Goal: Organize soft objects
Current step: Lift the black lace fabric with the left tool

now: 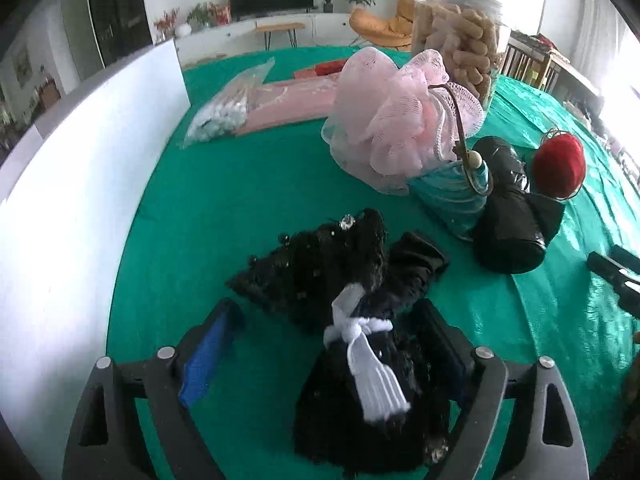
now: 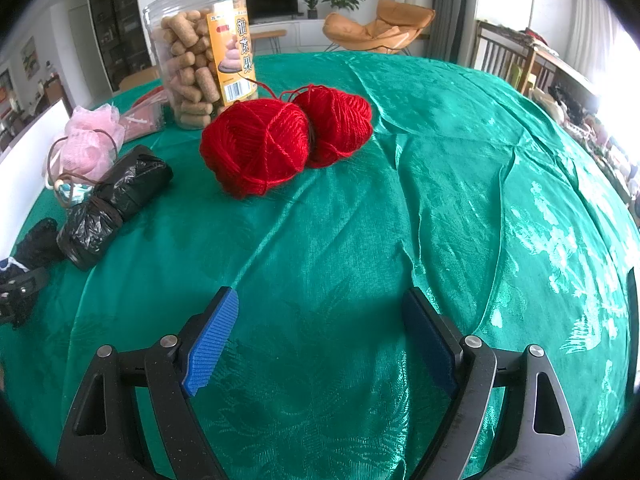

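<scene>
A black sequinned, fuzzy soft bundle [image 1: 320, 264] tied with a white ribbon [image 1: 372, 364] lies on the green tablecloth [image 1: 240, 208]. My left gripper [image 1: 326, 304] stands open around its near end. The left blue pad [image 1: 208, 352] is clear of it, and the right pad is partly hidden behind the black fuzz. In the right wrist view my right gripper [image 2: 320, 292] is open over bare green cloth [image 2: 440, 200] with nothing between its fingers. Two red yarn balls [image 2: 256, 148] sit ahead of it, touching each other.
A pink bath pouf [image 1: 392, 120], a teal item [image 1: 452, 196] and black plastic bag rolls [image 1: 508, 224] stand beyond the bundle. A clear snack jar [image 2: 196, 56] is at the back. A bag of cotton swabs [image 1: 224, 108] and a pink packet [image 1: 288, 104] lie far left. A white board [image 1: 80, 200] lines the left edge.
</scene>
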{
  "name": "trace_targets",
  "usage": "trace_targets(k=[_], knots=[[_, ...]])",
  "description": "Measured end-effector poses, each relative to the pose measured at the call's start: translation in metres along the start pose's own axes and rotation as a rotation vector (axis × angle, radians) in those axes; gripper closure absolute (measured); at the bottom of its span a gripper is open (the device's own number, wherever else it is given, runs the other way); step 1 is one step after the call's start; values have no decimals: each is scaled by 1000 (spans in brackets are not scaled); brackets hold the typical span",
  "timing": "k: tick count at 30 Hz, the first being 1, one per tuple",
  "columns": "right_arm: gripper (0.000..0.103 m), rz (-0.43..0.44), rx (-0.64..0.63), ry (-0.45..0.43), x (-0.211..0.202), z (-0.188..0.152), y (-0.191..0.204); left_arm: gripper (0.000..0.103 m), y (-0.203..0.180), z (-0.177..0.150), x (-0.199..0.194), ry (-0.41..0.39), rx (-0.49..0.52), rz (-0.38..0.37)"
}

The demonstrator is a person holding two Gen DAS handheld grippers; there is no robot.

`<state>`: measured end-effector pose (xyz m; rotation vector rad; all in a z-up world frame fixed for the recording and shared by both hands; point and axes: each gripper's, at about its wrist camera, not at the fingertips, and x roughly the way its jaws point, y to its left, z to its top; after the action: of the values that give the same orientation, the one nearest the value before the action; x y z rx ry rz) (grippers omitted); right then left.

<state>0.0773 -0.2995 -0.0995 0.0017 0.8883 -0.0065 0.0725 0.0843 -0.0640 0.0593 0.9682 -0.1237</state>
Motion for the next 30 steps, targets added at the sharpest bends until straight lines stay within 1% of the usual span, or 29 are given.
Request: trace_targets(k=[1,2,5,6,30], knots=[[17,0,0,0,0,0,0,8,-1,-2,0,-15,1,-6],[17,0,0,0,0,0,0,7,-2,-4,0,-31,7,-4],[17,0,0,0,0,0,0,3,-2,-3,2,-30,10,-14],[17,0,0,0,0,0,0,0,-4,-3,4,-26,17,-13],[16,1,0,-2,0,0,0,0,-5,-2,4,-24,19,-10]])
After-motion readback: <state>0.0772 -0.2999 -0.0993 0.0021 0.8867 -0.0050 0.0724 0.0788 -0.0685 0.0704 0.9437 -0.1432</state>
